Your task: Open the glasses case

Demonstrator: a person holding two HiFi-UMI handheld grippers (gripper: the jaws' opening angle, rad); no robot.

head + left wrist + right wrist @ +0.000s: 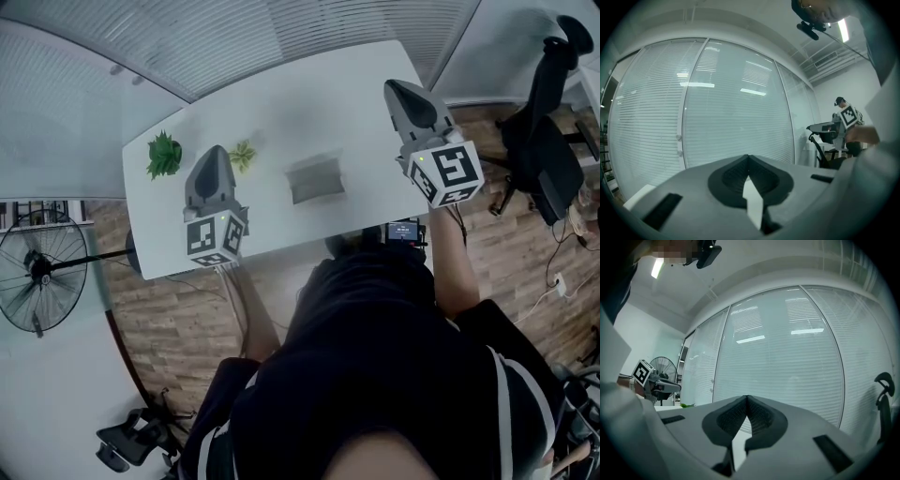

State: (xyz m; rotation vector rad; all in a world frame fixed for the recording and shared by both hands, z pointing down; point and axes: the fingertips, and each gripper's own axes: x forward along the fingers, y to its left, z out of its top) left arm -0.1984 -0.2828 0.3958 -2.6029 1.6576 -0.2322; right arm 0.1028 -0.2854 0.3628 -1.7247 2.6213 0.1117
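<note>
On table [375,141]: 1 glasses case [316,180] | 2 plants [164,155] [243,156] | left tool [749,160] closed | right tool [747,399] closed

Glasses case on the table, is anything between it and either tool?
Nothing visible between the right tool and the glasses case, only bare table. A small plant stands close beside the tip of the left tool, on the case's side.

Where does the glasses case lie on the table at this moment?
In the head view the glasses case lies near the middle of the white table, to the right of the small pale plant.
</note>
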